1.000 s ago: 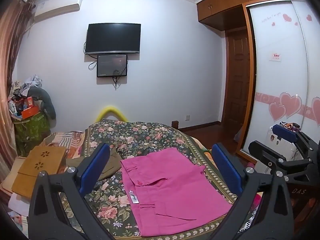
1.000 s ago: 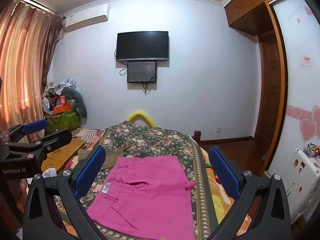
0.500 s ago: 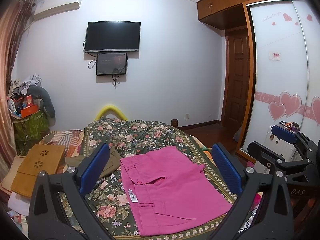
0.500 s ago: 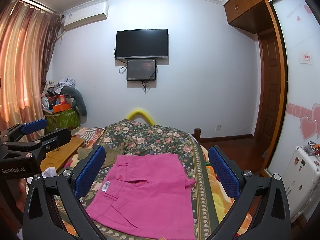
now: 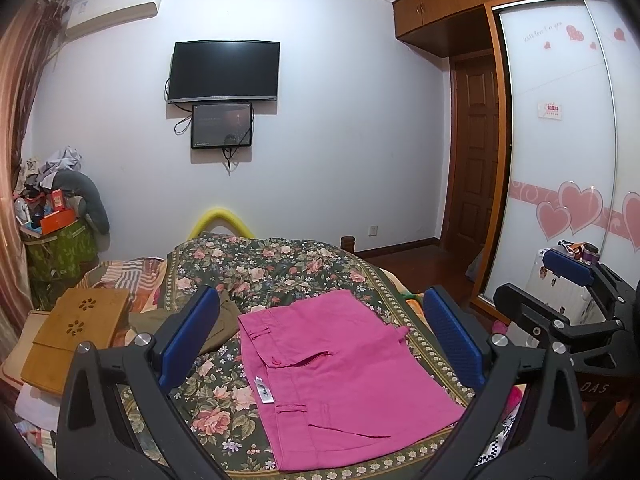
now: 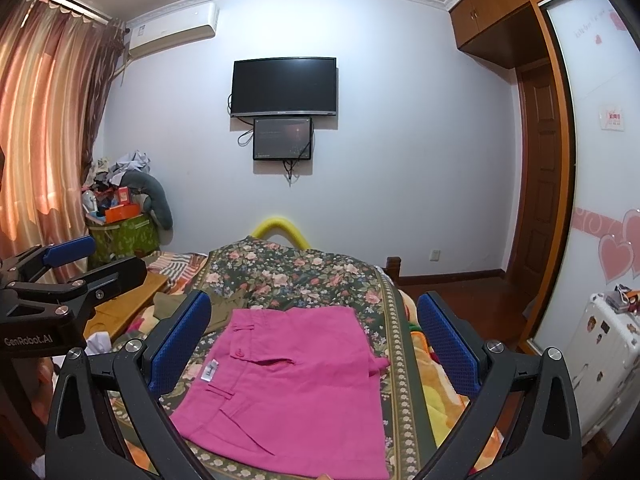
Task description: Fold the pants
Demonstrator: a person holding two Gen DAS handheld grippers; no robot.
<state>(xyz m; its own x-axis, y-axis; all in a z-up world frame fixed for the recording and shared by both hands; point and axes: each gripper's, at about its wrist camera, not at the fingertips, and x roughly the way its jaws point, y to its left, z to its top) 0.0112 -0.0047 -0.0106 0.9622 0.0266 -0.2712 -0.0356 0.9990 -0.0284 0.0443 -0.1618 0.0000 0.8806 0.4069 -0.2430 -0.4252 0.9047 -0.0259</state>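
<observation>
Pink pants [image 5: 340, 376] lie as a flat, compact rectangle on the floral bedspread [image 5: 264, 268], apparently folded already; left tool [image 5: 320, 344] and right tool [image 6: 316, 344] hover above, both spread wide and empty, probably clear of the fabric.

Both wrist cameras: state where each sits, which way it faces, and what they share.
Left wrist: on the left gripper, looking along its open fingers over the pink pants on the floral bedspread toward the TV wall; the right gripper shows at right.
Right wrist: on the right gripper, same heading; the left gripper shows at left.
Shared: pants, bedspread, TV.
</observation>
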